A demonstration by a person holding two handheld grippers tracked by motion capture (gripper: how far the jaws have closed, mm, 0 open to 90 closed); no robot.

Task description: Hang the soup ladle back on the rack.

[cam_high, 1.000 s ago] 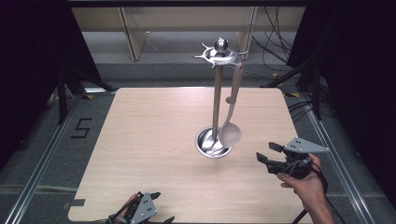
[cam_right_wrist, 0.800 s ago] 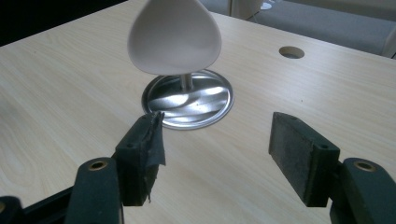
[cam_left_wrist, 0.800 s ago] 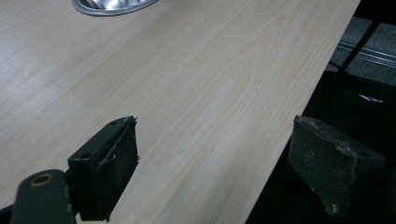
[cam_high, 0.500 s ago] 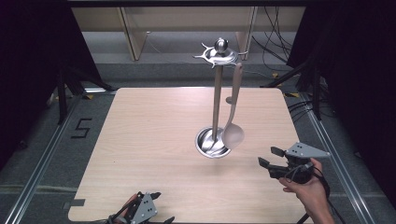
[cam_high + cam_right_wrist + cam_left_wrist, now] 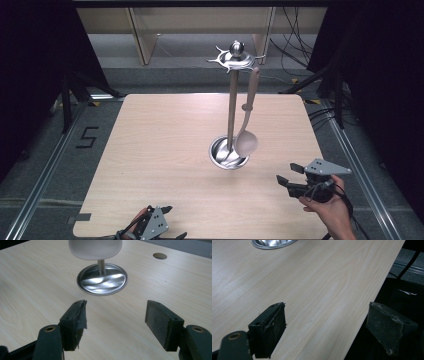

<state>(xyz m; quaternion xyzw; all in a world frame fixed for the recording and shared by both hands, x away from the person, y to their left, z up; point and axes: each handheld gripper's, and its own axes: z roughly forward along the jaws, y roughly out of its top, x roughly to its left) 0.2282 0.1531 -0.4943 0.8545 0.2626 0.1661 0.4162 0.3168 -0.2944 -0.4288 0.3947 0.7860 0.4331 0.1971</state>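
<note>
Pale wooden table point(image 5: 165, 150) carries the chrome utensil stand point(image 5: 231, 110); the beige plastic ladle point(image 5: 247, 134) hangs on it. Your right gripper point(image 5: 289, 178), near the stand's base, has just been opening, jaws wide, holding nothing. Your left gripper point(image 5: 167, 220), well apart from the stand, gapes empty.

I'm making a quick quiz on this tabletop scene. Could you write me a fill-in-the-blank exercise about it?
1. The ladle hangs from a hook on the metal ____.
2. The right claw has its jaws ____, with nothing between them.
3. The stand's round base rests on the wooden ____.
4. The left claw is near the table's ____ edge in the high view.

Missing words: stand; open; table; bottom
</note>
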